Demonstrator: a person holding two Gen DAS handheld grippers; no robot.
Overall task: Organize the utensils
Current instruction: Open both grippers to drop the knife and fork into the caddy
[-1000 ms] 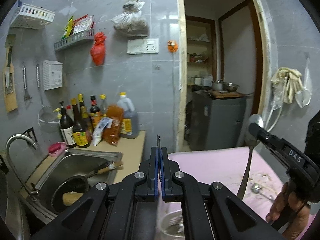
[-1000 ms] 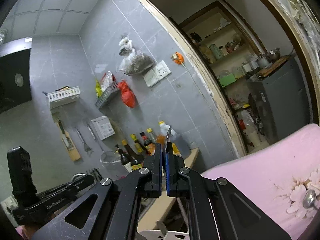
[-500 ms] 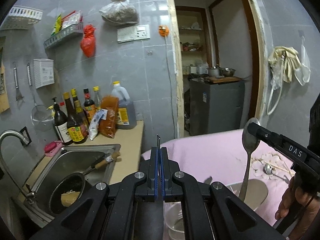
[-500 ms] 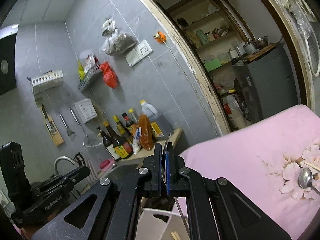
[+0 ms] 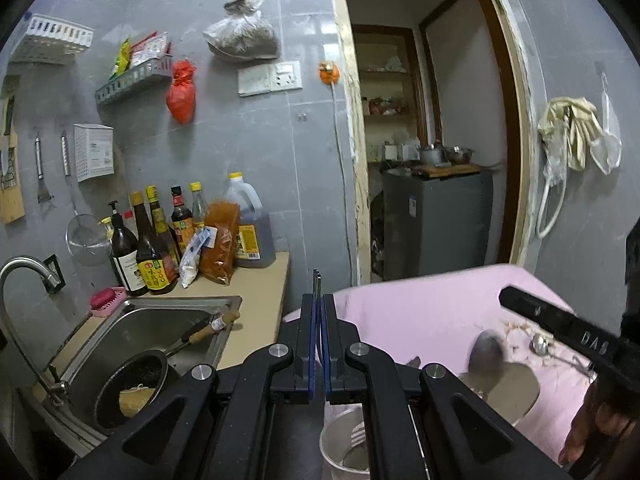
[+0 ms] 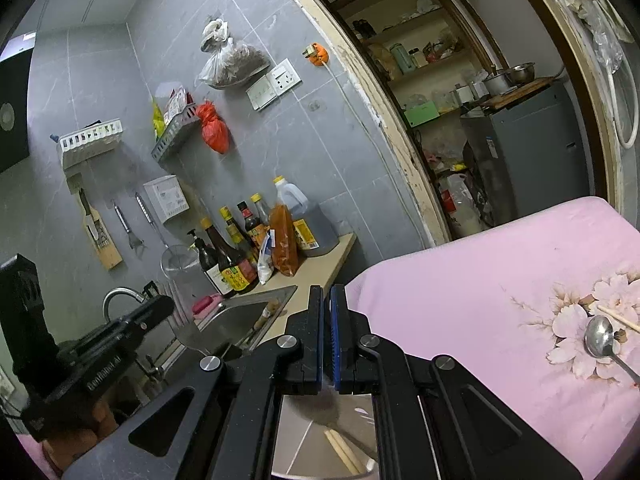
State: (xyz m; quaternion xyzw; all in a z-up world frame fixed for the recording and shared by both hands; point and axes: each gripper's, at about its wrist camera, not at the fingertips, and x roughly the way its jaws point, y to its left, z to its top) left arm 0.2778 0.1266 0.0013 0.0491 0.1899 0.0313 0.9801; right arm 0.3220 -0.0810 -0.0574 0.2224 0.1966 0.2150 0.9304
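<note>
the left tongs (image 5: 319,312) are clenched on a thin metal handle (image 5: 317,284); the right tongs (image 6: 327,320) have let go, a blurred spoon (image 5: 486,354) below them.

Open pink tablecloth (image 6: 460,280) is being left free across the right wrist frame's centre right. Passage at lower right is being narrowed by a spoon (image 6: 600,338) and chopstick (image 6: 620,318); the left is being blocked by bottles (image 6: 232,256) and sink (image 6: 240,316).
</note>
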